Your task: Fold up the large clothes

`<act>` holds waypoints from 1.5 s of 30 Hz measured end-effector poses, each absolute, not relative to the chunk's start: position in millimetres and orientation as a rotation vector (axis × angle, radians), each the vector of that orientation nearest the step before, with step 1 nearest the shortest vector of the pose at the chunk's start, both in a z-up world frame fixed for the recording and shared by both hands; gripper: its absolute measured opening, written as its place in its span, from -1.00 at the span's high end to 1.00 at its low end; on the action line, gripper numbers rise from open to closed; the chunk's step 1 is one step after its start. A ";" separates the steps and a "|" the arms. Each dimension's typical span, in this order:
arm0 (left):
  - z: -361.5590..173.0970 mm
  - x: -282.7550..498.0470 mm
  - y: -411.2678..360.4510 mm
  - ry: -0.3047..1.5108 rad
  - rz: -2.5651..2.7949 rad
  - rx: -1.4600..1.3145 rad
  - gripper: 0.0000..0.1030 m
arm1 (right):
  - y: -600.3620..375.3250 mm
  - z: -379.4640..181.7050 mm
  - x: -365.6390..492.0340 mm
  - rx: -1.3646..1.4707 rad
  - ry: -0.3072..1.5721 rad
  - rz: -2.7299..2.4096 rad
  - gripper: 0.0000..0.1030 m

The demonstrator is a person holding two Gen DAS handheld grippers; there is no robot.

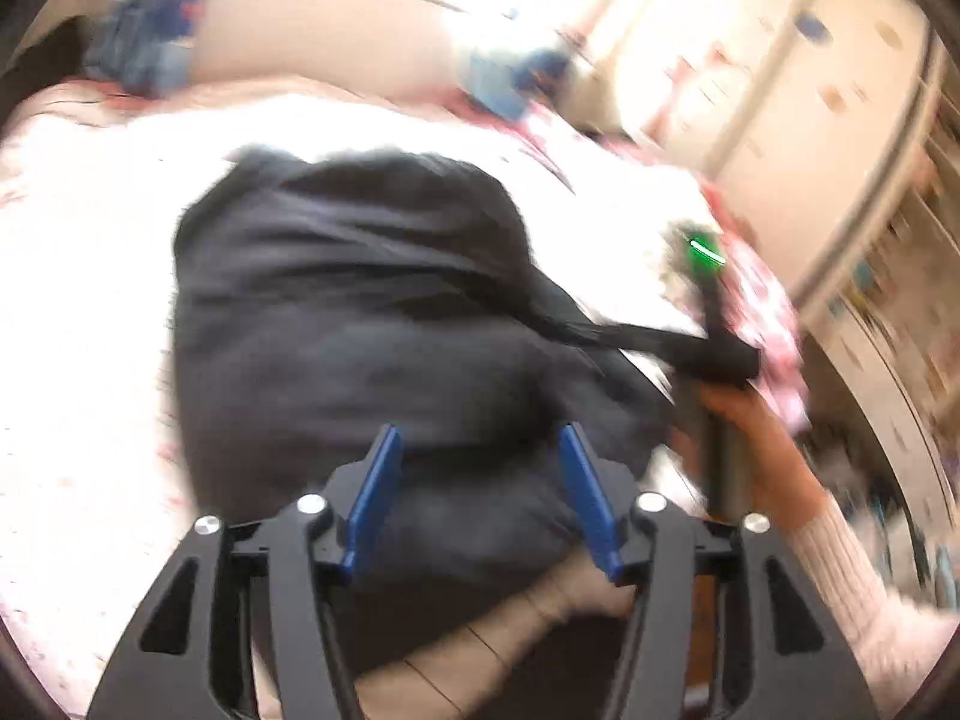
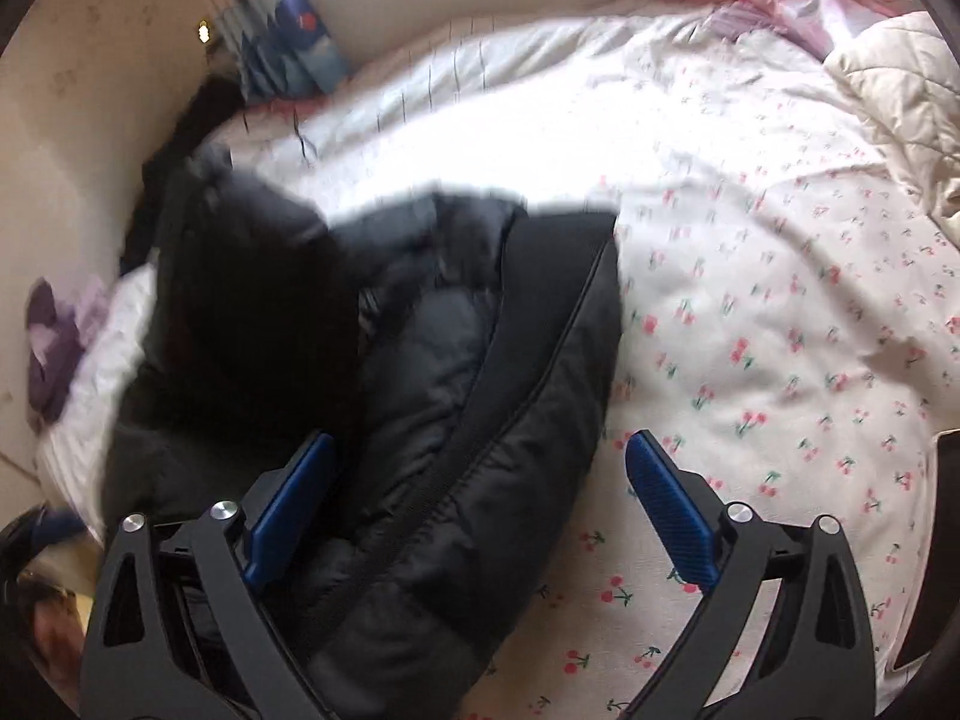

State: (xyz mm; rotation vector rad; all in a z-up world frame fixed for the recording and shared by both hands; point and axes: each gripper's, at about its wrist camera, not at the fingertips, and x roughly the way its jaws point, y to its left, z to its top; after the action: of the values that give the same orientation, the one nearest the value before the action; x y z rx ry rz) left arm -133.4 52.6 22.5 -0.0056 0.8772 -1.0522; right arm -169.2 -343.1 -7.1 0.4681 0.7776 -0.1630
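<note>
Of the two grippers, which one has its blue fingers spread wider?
The right gripper. Its blue fingers stand far apart over the black jacket and the cherry-print sheet. The left gripper is open too, but narrower.

one black puffer jacket [image 2: 420, 372] on one bed with a cherry-print sheet [image 2: 780, 330]. two grippers: left gripper [image 1: 480, 498], right gripper [image 2: 480, 504], each with two blue pads. one cream quilted blanket [image 2: 900, 84]. one purple cloth [image 2: 54, 348]. one hand [image 1: 774, 456] in a knit sleeve [image 1: 870, 588].
</note>
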 end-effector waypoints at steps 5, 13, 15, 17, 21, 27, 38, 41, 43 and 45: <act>-15.0 -100.3 36.3 0.927 -0.980 -0.007 -0.06 | -301.5 37.9 -137.7 0.290 0.753 -0.133 -0.83; -25.6 -108.7 4.7 0.948 -1.063 0.026 -0.07 | -350.3 -78.8 -119.4 0.427 0.920 -0.308 -0.85; -18.8 -97.3 8.3 0.926 -1.035 -0.030 -0.12 | -355.8 -89.8 -129.1 0.474 0.896 -0.304 -0.85; -23.0 -72.2 37.0 0.937 -0.953 -0.134 -0.29 | -353.8 -95.4 -131.7 0.484 0.868 -0.298 -0.85; -84.2 -13.9 56.2 1.180 -0.897 -0.327 -0.44 | -333.4 -101.3 -119.7 0.473 0.831 -0.280 -0.88; -69.9 -16.1 67.0 1.145 -0.938 -0.294 -0.48 | -277.7 -100.4 -71.1 0.563 0.770 -0.156 -0.88; -13.9 -9.1 152.9 0.939 -0.613 -0.087 -0.48 | -200.2 -119.4 -59.3 0.365 0.939 0.004 -0.87; -21.5 -13.3 122.0 0.934 -0.678 -0.026 -0.48 | -206.5 -95.2 -72.4 0.274 0.970 -0.077 -0.87; -36.5 -22.8 100.1 0.927 -0.653 0.101 -0.55 | -205.5 -66.2 -80.2 0.249 0.896 -0.116 -0.87; -53.0 -28.0 99.2 0.922 -0.651 0.126 -0.57 | -203.0 -33.6 -83.0 0.270 0.792 -0.122 -0.87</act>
State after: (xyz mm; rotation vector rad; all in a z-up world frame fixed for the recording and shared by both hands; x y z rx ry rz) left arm -28.0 99.2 -53.0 0.1258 0.9225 -0.6505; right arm -83.0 -203.0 -33.6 0.2699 0.7917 -0.1222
